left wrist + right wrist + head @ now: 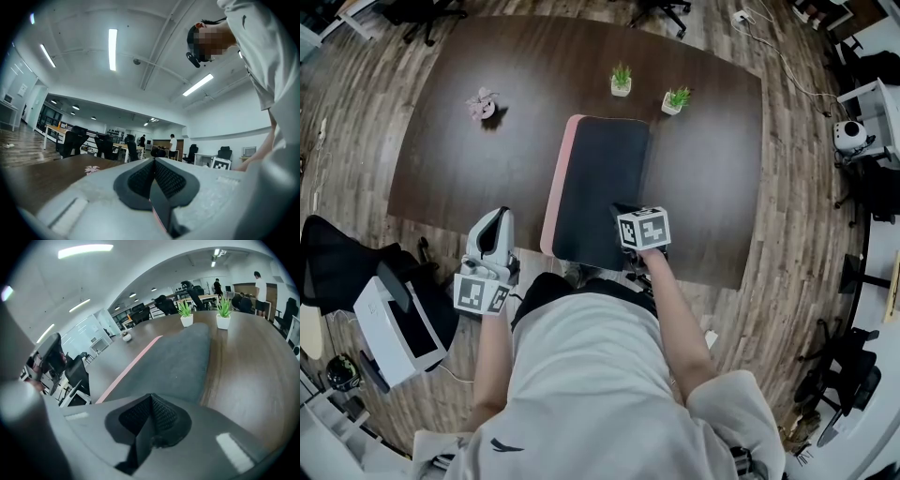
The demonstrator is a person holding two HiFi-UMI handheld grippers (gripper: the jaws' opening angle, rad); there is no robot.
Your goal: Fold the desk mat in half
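The desk mat (600,183) lies lengthwise on the dark brown table (712,187), its dark grey face up and a pink strip (561,178) showing along its left edge. In the right gripper view the desk mat (173,357) stretches away from the jaws, with a rounded right edge. My right gripper (623,211) hovers over the mat's near right part; it (151,397) is shut, with nothing seen between the pads. My left gripper (495,223) is held off the table's near edge, left of the mat, tilted up toward the ceiling; it (153,161) is shut and empty.
Two small potted plants (622,80) (676,99) stand beyond the mat's far end, and a pink flower pot (484,104) sits at the far left. A black chair (337,253) and a white device (394,328) are on the floor to my left. Cables run at the back right.
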